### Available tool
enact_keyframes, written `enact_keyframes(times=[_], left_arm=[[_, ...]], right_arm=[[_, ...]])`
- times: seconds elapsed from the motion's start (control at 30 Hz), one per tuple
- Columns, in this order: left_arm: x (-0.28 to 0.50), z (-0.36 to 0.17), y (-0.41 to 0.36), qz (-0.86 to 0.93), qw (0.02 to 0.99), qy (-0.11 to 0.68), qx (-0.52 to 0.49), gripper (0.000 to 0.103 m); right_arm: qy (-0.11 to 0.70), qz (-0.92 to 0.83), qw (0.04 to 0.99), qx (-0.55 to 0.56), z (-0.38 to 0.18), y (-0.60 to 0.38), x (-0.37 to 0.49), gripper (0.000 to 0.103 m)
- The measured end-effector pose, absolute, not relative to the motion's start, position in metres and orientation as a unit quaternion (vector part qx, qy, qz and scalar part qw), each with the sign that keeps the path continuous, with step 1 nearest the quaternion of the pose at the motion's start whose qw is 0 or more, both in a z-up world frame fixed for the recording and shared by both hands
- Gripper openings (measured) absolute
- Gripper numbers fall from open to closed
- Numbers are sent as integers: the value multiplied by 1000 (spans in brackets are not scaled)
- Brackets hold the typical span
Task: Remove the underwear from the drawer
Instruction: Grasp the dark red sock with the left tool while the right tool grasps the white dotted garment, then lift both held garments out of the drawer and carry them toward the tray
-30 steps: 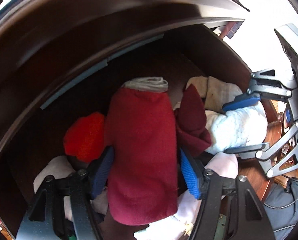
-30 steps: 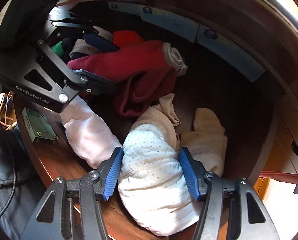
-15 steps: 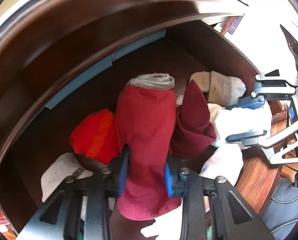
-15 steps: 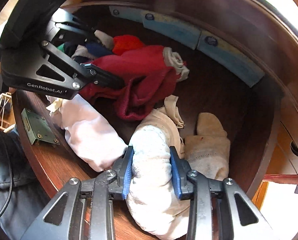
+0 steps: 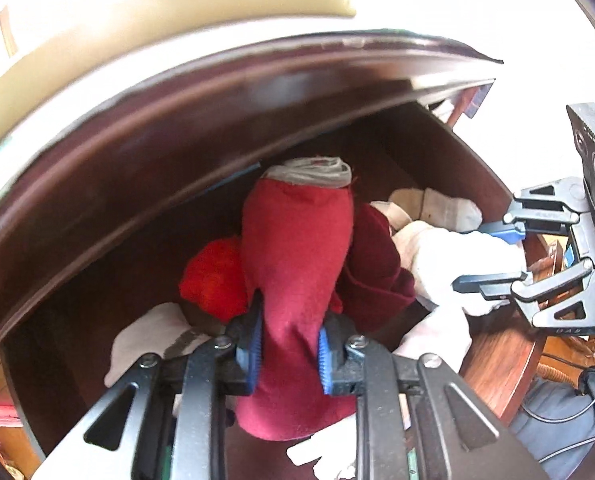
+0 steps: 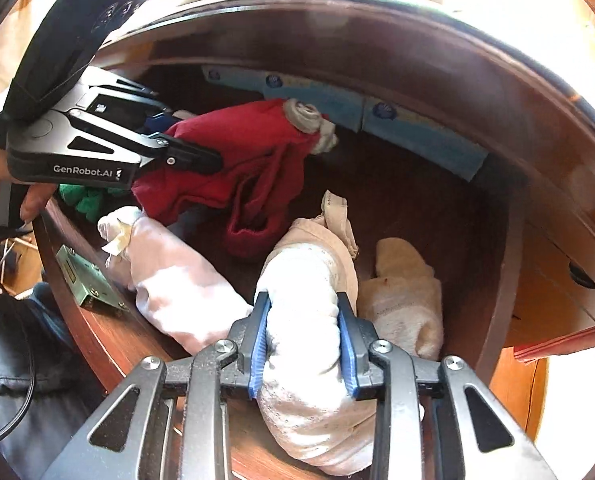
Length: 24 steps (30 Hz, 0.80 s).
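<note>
A dark wooden drawer (image 6: 409, 200) holds rolled underwear. My left gripper (image 5: 289, 340) has its blue pads pressed into a dark red roll with a grey waistband (image 5: 297, 248), and its jaws are still closing. The roll hangs lifted, a loose red fold trailing below it (image 6: 253, 216). My right gripper (image 6: 303, 336) squeezes a white dotted roll (image 6: 301, 280) near the drawer's front, its jaws also closing. Each gripper shows in the other's view: the left gripper (image 6: 185, 152) at upper left, the right gripper (image 5: 489, 256) at right.
A bright red garment (image 5: 213, 272), a white cloth (image 5: 149, 336), a pale pink roll (image 6: 177, 276), a cream garment (image 6: 405, 296) and something green (image 6: 85, 200) lie in the drawer. Blue strips (image 6: 417, 136) line its back wall. A metal lock plate (image 6: 85, 280) sits on the front edge.
Both grippers went from open around their rolls to shut on them. Both have risen and pulled back, lifting the red roll and the white roll.
</note>
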<state>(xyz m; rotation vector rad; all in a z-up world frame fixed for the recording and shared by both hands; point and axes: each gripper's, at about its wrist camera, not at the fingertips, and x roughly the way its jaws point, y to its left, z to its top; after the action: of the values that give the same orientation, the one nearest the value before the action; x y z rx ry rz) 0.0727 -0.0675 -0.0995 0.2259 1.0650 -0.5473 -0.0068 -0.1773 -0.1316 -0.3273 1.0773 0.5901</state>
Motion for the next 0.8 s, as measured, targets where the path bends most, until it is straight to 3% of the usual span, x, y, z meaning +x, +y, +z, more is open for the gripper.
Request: enact_keyframes(times=[0.37,0.8], left_arm=[[52,-71,-37,-231,861,447,75,18],[37,-65,-23,-241,876,413,56,18]], right_arm=[[425,258,858,-129,-103,-193,-35,32],[394,262,876,-91,-95,-199,-35,32]])
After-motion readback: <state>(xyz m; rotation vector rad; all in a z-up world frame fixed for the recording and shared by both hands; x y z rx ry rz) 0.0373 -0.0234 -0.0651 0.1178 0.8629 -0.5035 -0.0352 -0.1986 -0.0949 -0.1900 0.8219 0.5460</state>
